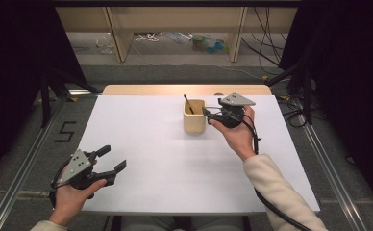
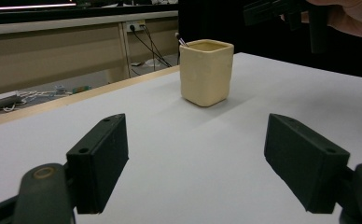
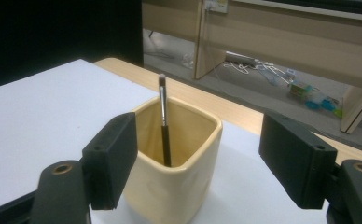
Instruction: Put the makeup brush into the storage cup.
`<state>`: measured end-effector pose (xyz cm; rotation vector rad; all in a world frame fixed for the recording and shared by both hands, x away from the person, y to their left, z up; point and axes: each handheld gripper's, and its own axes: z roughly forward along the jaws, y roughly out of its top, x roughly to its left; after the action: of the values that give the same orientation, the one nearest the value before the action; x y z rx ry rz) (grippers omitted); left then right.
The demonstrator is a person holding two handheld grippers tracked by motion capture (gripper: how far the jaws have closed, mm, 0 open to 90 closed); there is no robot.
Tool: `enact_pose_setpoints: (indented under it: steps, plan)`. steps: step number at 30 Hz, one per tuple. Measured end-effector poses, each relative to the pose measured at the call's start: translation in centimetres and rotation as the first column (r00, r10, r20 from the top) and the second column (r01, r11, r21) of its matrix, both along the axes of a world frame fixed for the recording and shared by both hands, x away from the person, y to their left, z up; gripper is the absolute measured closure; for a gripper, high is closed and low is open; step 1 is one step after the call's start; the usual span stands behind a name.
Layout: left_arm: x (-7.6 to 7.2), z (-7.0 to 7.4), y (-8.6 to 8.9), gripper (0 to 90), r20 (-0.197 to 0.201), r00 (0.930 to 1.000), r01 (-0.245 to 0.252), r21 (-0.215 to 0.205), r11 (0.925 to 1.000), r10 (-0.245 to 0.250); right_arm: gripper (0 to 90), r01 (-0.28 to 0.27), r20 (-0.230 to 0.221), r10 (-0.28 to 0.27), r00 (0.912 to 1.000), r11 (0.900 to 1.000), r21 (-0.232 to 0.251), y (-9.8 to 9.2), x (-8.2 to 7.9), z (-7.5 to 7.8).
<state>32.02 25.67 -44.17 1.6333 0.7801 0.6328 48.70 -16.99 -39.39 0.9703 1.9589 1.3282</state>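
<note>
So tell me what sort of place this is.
Probably a lab recording bay: a white table between black curtains, loose cables on the floor behind, and a lone cream cup staged on top.

One cream ceramic cup point(image 1: 194, 117) stands on the worktop point(image 1: 146, 144), and that's the single container out here. One brush point(image 3: 163, 122) sits inside it, a lone dark handle leaning on the wall. Two grippers are in play, left gripper point(image 1: 108, 160) and right gripper point(image 1: 208, 112), each with two black fingers point(image 2: 100, 161), four in all. One worktop, white, with one wooden edge strip point(image 1: 141, 90).
</note>
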Motion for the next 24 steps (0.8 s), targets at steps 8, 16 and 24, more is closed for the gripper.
enact_pose_setpoints:
  steps: [8, 16, 24]
  plan:
    - [0.0, 0.0, 0.1, 21.3, -0.002, 1.0000, -0.004, -0.008, 1.0000, 0.004, 29.1, -0.032, 0.008, 0.032, 0.9995, 0.999, 0.029, -1.2, -1.9, 0.1]
    - [0.1, 0.0, 0.2, 21.1, 0.008, 0.9999, -0.011, -0.022, 0.9997, 0.011, 28.9, -0.075, 0.024, 0.073, 0.9971, 0.993, 0.094, -3.3, -4.6, 0.0]
    - [0.2, 0.2, 0.5, 20.9, 0.010, 0.9996, -0.027, -0.022, 0.9994, 0.027, 29.2, -0.119, 0.019, 0.118, 0.9929, 0.984, 0.130, -5.7, -7.7, -0.5]
